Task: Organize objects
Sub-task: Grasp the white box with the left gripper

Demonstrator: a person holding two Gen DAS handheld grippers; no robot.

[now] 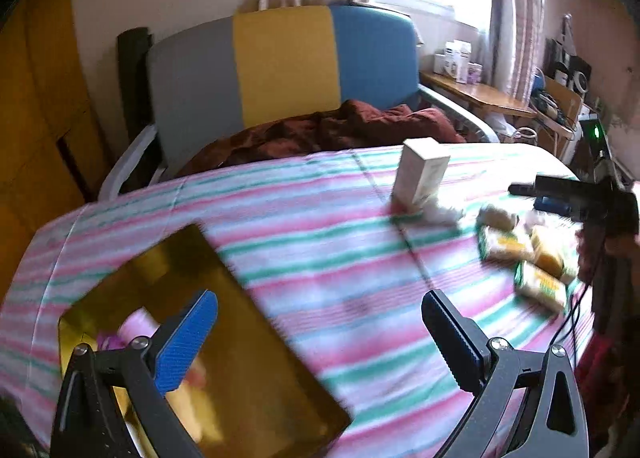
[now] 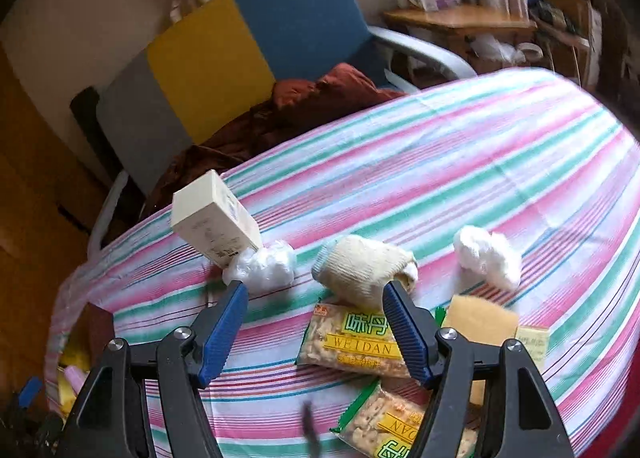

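- Left wrist view: the left gripper hangs over a striped cloth on the table, its 2 fingers spread wide and holding nothing.
- Under its left finger lies a gold-coloured box, open, with pink and yellow items blurred inside.
- A white carton stands upright mid-table, a crumpled white wad touching its base.
- To the right lie green-and-yellow snack packets, and above them the right gripper enters at the frame edge; whether it is spread or pressed together cannot be told from here.
- Right wrist view: the right gripper hovers above the cloth, fingers apart and empty.
- Between them lies a packet marked WEIDAN, a second packet just below it.
- A rolled cream knit item sits just beyond the right fingertip.
- The carton stands tilted at left, touching the wad.
- Another white wad lies at right, and a yellow sponge-like block is near it.
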